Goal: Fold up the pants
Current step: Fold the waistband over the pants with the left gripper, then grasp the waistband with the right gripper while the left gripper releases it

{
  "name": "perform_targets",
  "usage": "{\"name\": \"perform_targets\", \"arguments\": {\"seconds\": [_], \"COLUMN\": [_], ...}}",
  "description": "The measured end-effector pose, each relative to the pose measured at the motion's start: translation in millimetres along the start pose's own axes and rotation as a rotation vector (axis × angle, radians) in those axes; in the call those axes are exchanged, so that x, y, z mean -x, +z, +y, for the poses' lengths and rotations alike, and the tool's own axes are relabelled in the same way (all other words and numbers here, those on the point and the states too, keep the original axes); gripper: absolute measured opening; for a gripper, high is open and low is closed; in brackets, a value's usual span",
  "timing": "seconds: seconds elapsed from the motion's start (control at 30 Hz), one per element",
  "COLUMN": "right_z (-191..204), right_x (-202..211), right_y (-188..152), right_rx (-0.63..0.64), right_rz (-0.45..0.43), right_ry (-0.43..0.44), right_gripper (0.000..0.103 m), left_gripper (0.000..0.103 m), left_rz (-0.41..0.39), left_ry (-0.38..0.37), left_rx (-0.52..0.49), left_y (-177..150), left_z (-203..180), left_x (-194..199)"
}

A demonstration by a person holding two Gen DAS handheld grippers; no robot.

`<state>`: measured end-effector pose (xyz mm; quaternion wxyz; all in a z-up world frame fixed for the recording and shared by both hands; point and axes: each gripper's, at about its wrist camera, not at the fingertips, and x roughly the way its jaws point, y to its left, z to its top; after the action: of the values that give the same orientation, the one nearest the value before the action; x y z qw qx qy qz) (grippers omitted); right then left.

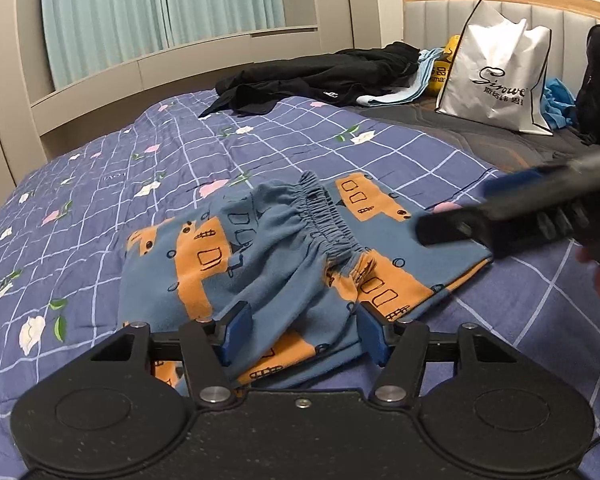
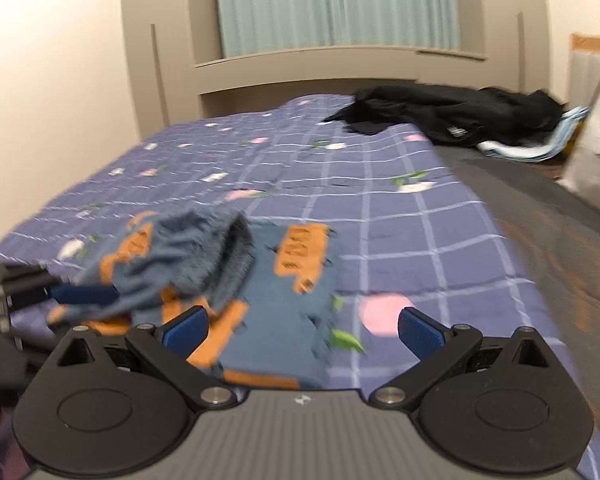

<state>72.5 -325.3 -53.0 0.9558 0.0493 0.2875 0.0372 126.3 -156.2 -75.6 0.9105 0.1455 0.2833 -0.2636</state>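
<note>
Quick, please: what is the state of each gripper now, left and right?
Left gripper: open, fingers either side of the pants, not clamped.
Right gripper: open, holding nothing.

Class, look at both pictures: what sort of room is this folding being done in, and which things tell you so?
Most likely a home bedroom. A bed with a padded headboard fills the view, spread with a flowered checked quilt, and curtains hang behind it.

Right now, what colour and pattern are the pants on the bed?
Blue fleece pants with orange bus shapes, clearest in the left wrist view.
</note>
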Motion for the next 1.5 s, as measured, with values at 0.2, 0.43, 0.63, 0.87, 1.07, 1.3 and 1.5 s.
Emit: {"name": "perform_targets", "arguments": {"seconds": [0.2,0.43,0.63,0.87,1.07,1.3,1.5], "right_z": [-10.6,-12.3,-15.4,-14.1,-27.4,-42.6,-41.7], "right_x": [-34.9,-77.0,-90.4,-66.4,-37.0,-31.5,-36.9], "right_y": [32.5,45.8,40.6,47.6,53.8,39.8,28.5], "right_rx": [-0.083,-0.19,-0.275,-0.265,-0.28,-0.315,-0.328], "right_rz": [0.044,0.13,0.155,0.093,0.071,0.114,0.141], "right_ry": [0.186,0.294,0.324,0.316,0.266,0.2,0.177], "right_gripper": [0.09,0.069,0.034,0.012,0.012,0.012,0.013], "left_gripper": [0.036,0.013,0.004,0.003,0.003,0.004,0.017], "left_rz": [0.022,0.035,0.018,-0.031,-0.045,0.0,0.021], "left_ry": [-0.009,-0.015,-0.031,-0.056,-0.114,-0.154,-0.183], "left_rx": [-0.035,-0.026,0.032,0.022,-0.006,0.015,0.079], "left_y": [4.8,7.4,13.8,26.9,34.1,27.6,24.1], "left_z": [-2.6,-1.4,8.2,4.5,-12.2,-21.8,-13.4], "left_x": [-9.1,-14.4,-8.1,9.6,10.7,-5.6,-5.1]}}
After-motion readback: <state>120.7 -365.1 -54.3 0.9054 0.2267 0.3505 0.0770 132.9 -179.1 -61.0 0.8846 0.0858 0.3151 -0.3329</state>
